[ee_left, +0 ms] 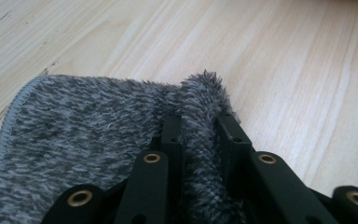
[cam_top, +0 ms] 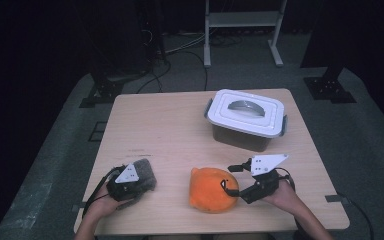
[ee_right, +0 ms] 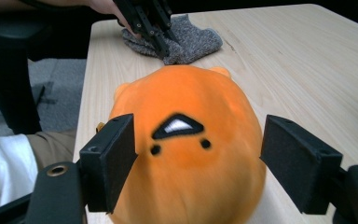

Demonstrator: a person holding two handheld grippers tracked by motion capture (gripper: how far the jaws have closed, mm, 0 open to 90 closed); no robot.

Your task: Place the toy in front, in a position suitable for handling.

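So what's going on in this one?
A person at a wooden table works two handheld grippers. The left gripper is shut on a pinched-up fold of a grey fuzzy cloth that lies near the table's left front corner. The right gripper stands open, its pads on either side of an orange plush toy without squeezing it. A lidded white container sits closed farther back.

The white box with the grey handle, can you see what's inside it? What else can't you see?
- Inside of the white lidded plastic box: high view, its lid covers it.
- Underside of the round orange plush toy: both views, it lies on the wooden table.
- Part of the fuzzy grey cloth: high view, left gripper covers it.
- Right gripper pads' contact: unclear.
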